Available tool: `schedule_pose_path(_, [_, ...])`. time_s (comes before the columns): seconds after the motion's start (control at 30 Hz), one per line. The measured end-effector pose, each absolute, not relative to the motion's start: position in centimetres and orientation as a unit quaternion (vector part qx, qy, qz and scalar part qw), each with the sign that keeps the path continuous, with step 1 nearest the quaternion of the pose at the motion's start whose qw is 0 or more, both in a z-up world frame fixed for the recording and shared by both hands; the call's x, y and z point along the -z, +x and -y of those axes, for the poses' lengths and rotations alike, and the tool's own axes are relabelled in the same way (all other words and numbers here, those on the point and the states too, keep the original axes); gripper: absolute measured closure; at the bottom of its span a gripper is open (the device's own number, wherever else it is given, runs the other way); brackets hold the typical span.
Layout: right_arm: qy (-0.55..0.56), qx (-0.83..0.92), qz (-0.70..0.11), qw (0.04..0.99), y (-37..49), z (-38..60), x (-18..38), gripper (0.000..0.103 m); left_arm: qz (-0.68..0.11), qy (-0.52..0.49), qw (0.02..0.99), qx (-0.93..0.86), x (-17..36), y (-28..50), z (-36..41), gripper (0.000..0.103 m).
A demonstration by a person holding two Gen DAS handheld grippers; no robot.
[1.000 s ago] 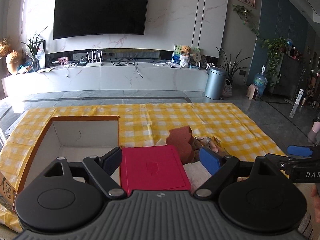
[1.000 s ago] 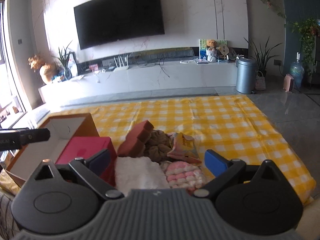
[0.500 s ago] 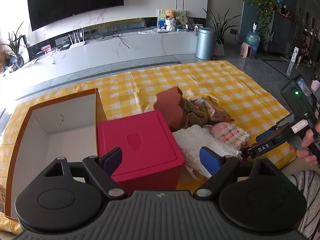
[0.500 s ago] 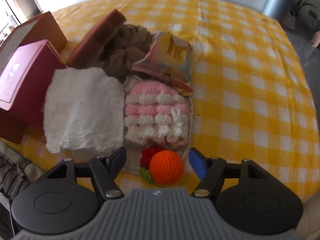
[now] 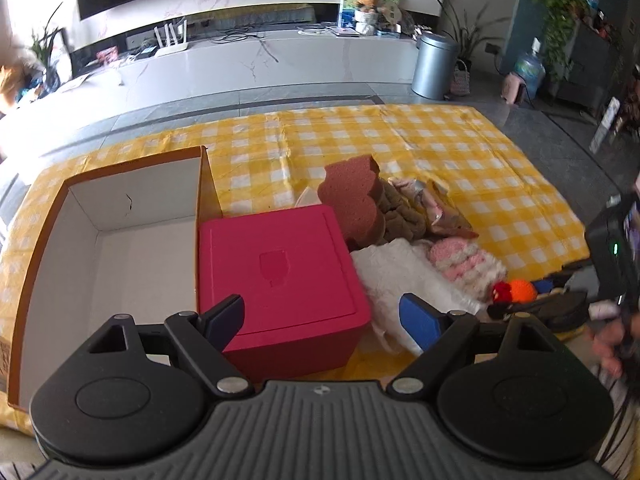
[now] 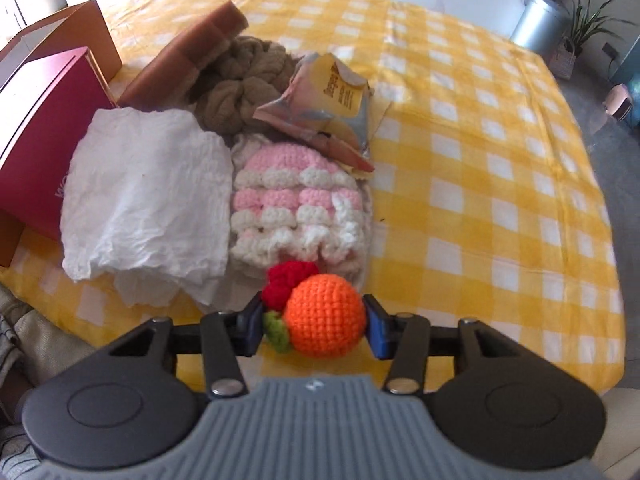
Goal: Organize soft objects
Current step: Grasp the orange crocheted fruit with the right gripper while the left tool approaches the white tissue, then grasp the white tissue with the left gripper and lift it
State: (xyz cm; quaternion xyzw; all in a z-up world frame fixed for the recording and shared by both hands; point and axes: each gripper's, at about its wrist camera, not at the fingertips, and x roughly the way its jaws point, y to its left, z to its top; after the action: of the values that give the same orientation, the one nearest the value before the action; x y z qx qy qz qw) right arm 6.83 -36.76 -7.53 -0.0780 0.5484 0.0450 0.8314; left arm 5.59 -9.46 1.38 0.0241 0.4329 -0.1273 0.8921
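An orange crochet ball (image 6: pixel 324 320) with a red and a green tuft lies at the near edge of the yellow checked cloth (image 6: pixel 480 160). My right gripper (image 6: pixel 312 320) points steeply down at it. Its jaws are closing, and both pads touch the toy's sides. The left wrist view shows the same toy (image 5: pixel 520 290) in the right gripper (image 5: pixel 532 300) at the far right. My left gripper (image 5: pixel 322 314) hangs open over the near side of a red box (image 5: pixel 280 272), with nothing between its fingers. Behind the toy lie a pink-and-white crochet piece (image 6: pixel 296 200) and a white cloth (image 6: pixel 148 192).
An open cardboard box (image 5: pixel 132 200) with a white inside stands left of the red box. A brown sponge (image 6: pixel 192 60), a brown knitted bundle (image 6: pixel 240 88) and a crumpled snack packet (image 6: pixel 332 96) lie behind the soft pile. A hand (image 5: pixel 608 344) holds the right gripper.
The right gripper tipped down from a level view, dropped to the table's near edge and closed around the orange crochet ball. The left gripper tilted downward over the red box.
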Motion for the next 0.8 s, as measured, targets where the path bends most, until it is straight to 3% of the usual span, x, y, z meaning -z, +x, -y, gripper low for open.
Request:
schedule_pose_path(0.1, [-0.104, -0.002, -0.498, 0.861, 5.5, 36.4, 6.1, 0.054, -0.447, -0.004, 0.882, 0.147, -2.1, 6.3, 12.3, 0.001])
schedule_pose_path(0.33, [-0.062, 0.041, -0.433, 0.898, 3.6, 37.9, 4.7, 0.053, -0.503, 0.108, 0.839, 0.176, 1.0, 7.0, 20.7, 0.001])
schedule_pose_path(0.53, [-0.032, 0.051, -0.422, 0.904, 3.6, 38.7, 4.9, 0.054, -0.591, 0.075, 0.797, 0.102, 5.8, 10.2, 22.6, 0.001])
schedule_pose_path(0.73, [-0.032, 0.046, -0.418, 0.907, 3.6, 38.4, 5.2, 0.054, -0.591, 0.123, 0.797, 0.035, 9.5, 13.0, 25.1, 0.007])
schedule_pose_path(0.8, [-0.031, 0.047, -0.416, 0.908, 3.4, 38.5, 5.2, 0.054, -0.583, 0.127, 0.802, 0.023, 10.1, 13.2, 25.3, 0.014])
